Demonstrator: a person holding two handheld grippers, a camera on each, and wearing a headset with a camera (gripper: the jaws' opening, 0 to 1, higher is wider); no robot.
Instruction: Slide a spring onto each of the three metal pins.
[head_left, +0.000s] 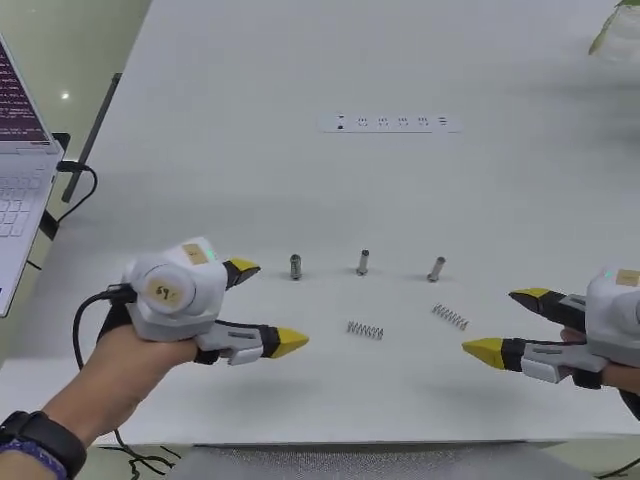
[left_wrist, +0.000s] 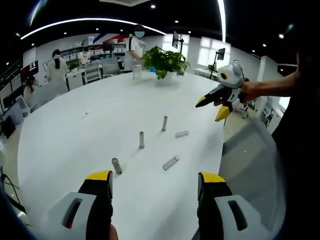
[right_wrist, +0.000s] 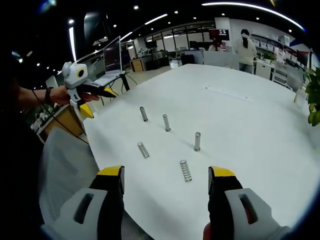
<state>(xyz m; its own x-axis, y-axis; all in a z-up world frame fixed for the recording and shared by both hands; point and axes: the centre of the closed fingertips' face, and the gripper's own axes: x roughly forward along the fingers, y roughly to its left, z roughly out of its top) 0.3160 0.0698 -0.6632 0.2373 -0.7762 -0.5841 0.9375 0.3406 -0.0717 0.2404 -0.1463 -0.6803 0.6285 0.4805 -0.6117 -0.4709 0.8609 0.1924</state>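
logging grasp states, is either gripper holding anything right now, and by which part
Nothing is held. The left gripper and right gripper both stand open and empty; the two loose springs lie on the table between them.

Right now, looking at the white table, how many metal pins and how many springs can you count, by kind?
Short upright silver metal pins: 3
Small coiled metal springs: 3 (2 lying loose, 1 already on a pin)
Total: 6
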